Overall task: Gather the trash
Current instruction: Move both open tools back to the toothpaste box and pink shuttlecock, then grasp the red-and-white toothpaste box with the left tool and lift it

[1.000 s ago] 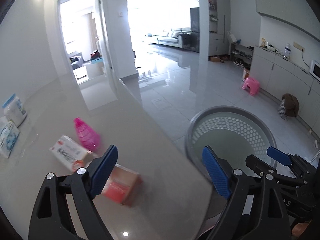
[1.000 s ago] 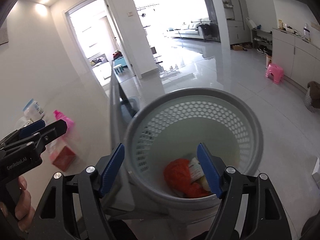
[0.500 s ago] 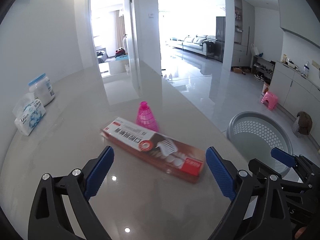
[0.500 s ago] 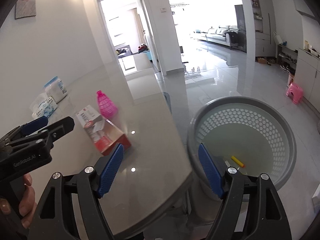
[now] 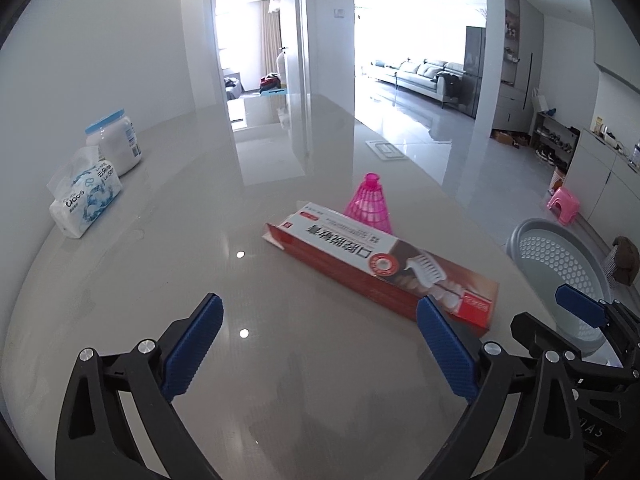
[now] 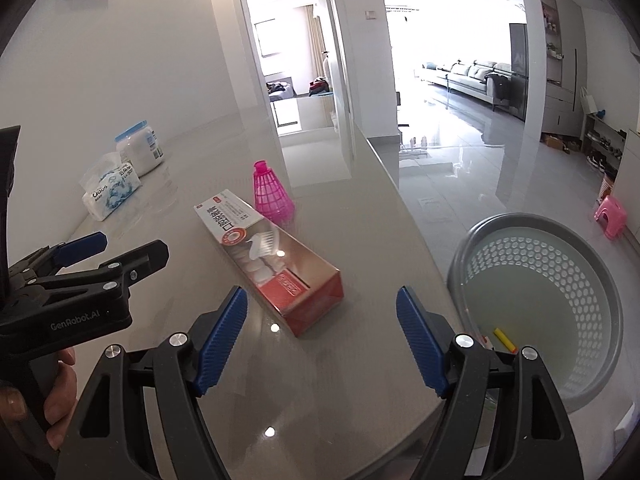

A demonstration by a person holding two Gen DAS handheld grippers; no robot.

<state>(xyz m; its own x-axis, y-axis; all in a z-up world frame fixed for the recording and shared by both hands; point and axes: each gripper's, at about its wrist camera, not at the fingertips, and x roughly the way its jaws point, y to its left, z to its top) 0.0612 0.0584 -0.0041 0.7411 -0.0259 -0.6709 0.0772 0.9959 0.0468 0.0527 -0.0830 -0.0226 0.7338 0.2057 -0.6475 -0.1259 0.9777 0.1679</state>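
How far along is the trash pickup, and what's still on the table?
Done: some trash, including a yellow piece, already lies in the grey basket beside the table. In hand: nothing; the left gripper is opening, empty, and the right gripper is open, both facing the toothpaste box. Left: that box and the pink cone behind it.

Each hand-held gripper (image 5: 320,344) is black with ribbed blue pads (image 6: 222,330), silver screws and white "GenRobot.AI" lettering.
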